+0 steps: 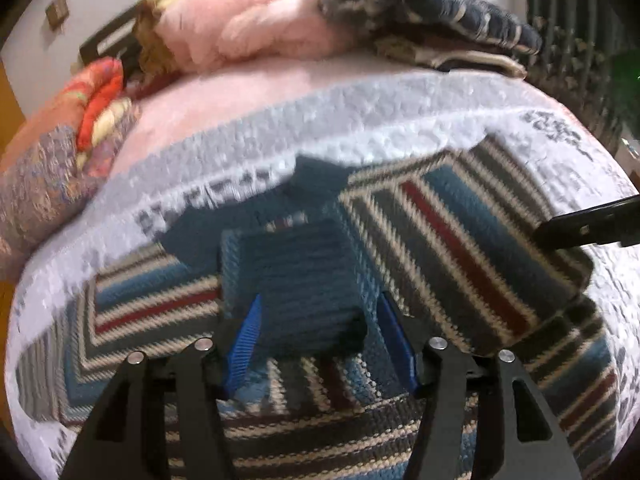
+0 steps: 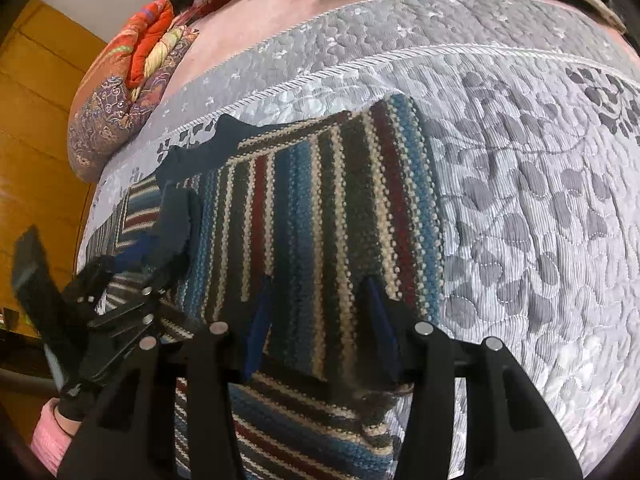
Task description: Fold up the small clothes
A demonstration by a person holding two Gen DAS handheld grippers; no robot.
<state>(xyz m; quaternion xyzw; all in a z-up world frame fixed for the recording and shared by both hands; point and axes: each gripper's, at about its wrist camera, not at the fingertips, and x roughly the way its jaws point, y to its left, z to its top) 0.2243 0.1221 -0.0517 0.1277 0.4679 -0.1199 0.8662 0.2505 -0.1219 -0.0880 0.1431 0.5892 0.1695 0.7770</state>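
Observation:
A striped knitted sweater point(image 1: 460, 248) in blue, grey, cream and dark red lies on the grey quilted bedspread point(image 2: 540, 200). My left gripper point(image 1: 320, 296) stands open, its blue pads point(image 1: 246, 336) on either side of the sweater's plain blue sleeve cuff point(image 1: 296, 276), which sits flat between them. In the right wrist view the left gripper point(image 2: 136, 256) shows blurred at the left. My right gripper point(image 2: 318, 280) is open over a folded-in striped panel point(image 2: 320, 200). Its fingers point(image 2: 260, 320) rest on the knit near the panel's lower edge. One right finger point(image 1: 588, 224) shows at the left view's edge.
A folded red and purple patterned quilt point(image 2: 120, 92) lies at the bed's left side. Pink fluffy bedding point(image 1: 248, 20) and a dark blue knitted garment point(image 1: 432, 4) are piled at the back. A wooden floor point(image 2: 36, 160) lies left of the bed. A pink sleeve point(image 2: 48, 440) shows bottom left.

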